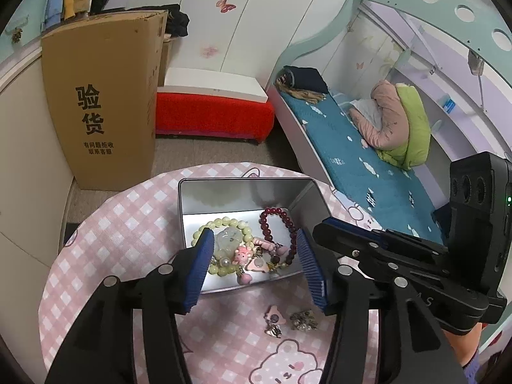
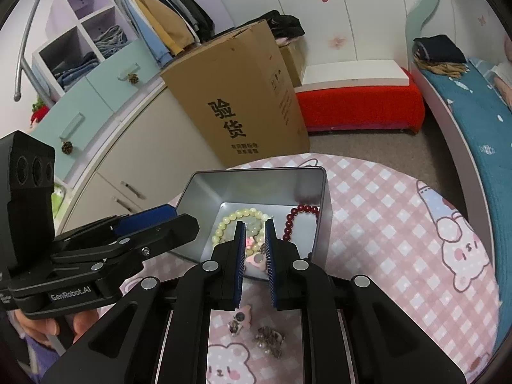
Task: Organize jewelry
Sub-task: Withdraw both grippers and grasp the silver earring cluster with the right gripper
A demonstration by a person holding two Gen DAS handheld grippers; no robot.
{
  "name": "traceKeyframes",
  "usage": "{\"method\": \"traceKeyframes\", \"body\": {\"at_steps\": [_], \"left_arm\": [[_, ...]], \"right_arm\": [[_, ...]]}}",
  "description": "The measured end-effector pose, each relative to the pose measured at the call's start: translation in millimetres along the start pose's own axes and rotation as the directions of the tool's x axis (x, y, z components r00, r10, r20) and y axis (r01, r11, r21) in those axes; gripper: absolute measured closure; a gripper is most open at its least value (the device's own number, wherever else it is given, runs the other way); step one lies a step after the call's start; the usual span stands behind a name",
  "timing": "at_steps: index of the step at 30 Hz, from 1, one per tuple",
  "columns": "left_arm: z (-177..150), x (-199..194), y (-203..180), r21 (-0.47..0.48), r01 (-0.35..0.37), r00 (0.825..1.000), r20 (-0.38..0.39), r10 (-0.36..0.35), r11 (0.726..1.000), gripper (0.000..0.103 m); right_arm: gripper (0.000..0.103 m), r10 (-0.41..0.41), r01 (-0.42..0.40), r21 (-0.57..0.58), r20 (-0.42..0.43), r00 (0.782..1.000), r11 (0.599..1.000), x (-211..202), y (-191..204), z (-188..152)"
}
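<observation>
Nearest the cameras, two small trinkets lie loose on the pink checked tablecloth (image 1: 134,224): a pink charm (image 1: 274,318) and, just beside it, a small silver piece (image 1: 302,320), both in front of the tin and outside it. Above them, the left gripper (image 1: 254,268) hangs with its blue pads (image 1: 200,272) spread wide, holding nothing, its tips over the near edge of the tin. The right gripper (image 2: 255,262) is set narrow, its pads (image 2: 239,265) close together but apart, with nothing visibly clamped between them; it too points over the near wall of the tin. The open metal tin (image 1: 236,192) sits on the round table and holds a pale green bead bracelet (image 1: 224,224), a dark red bead bracelet (image 1: 278,224) beside it, and a heap of pink charms (image 1: 252,257) at the near end. Beyond the table stand a tall cardboard box (image 1: 105,102) with printed characters, a red bench (image 1: 214,115) with a white top, and a bed (image 1: 352,156) with a teal cover carrying folded dark clothes and a pink and green jacket
</observation>
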State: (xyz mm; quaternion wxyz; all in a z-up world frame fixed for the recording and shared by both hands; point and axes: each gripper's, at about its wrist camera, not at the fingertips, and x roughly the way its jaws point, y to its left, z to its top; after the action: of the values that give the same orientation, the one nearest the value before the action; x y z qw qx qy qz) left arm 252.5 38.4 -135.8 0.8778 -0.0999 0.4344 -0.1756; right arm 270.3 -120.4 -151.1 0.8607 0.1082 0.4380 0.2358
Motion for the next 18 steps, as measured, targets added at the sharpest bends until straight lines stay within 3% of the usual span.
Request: {"method": "traceKeyframes", "body": {"at_steps": [6, 8, 9, 18], "left_arm": [[-12, -15, -7, 0.0, -0.016, 0.999, 0.033, 0.016, 1.0, 0.044], [-20, -20, -9, 0.004, -0.028, 0.999, 0.047, 0.027, 1.0, 0.042], [-25, -23, -10, 0.007, -0.04, 0.998, 0.058, 0.039, 0.999, 0.041], [-61, -34, -17, 0.034, -0.102, 0.991, 0.087, 0.099, 0.994, 0.04]], "right_arm": [[0.086, -0.051, 0.052, -0.03, 0.035, 0.998, 0.998, -24, 2, -13], [0.068, -0.07, 0.072, -0.04, 0.046, 0.996, 0.997, -30, 2, -19], [0.064, -0.086, 0.088, -0.044, 0.055, 0.995, 0.995, -35, 2, -24], [0.063, -0.121, 0.122, -0.06, 0.015, 0.992, 0.991, -32, -3, -69]]}}
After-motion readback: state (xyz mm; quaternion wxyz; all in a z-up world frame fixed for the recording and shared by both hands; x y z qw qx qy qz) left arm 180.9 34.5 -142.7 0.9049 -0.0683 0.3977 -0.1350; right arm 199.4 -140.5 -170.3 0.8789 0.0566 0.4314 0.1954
